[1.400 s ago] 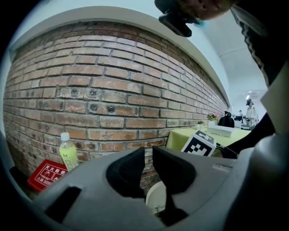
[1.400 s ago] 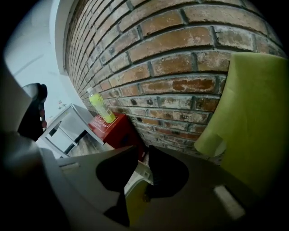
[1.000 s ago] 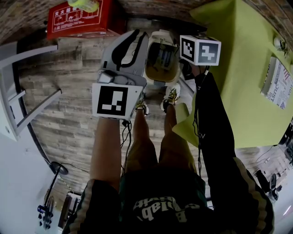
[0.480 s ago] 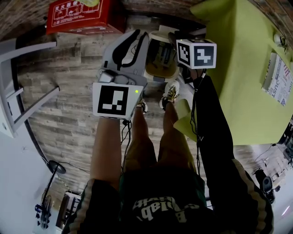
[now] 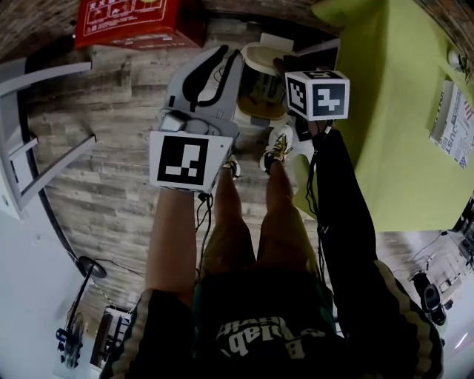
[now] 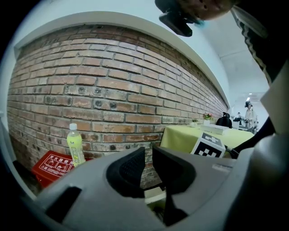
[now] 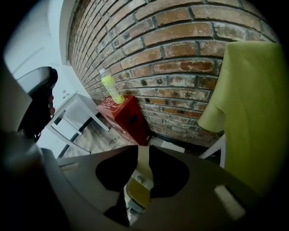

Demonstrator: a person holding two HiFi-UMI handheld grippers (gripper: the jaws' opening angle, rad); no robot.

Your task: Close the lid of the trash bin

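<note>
A brick wall (image 6: 113, 90) rises behind a wood-plank floor (image 5: 104, 155), with a red box (image 5: 133, 22) at its foot, a white frame (image 5: 13, 133) on one side and a green-clothed table (image 5: 400, 133) on the other.

Shared indoor workspace, office- or lab-type: exposed brick wall (image 6: 113, 90) runs the room's length over a wood-plank floor (image 5: 96, 185). Table w/ yellow-green cloth (image 5: 400, 148) carries printed sheets (image 5: 452, 122) & flowers (image 6: 207, 117). Red fire-extinguisher box (image 5: 133, 22) sits by the wall, drink bottle (image 6: 75, 144) on top. Black stand (image 5: 80, 300) at floor's edge; person (image 6: 249, 115) far back.
</note>
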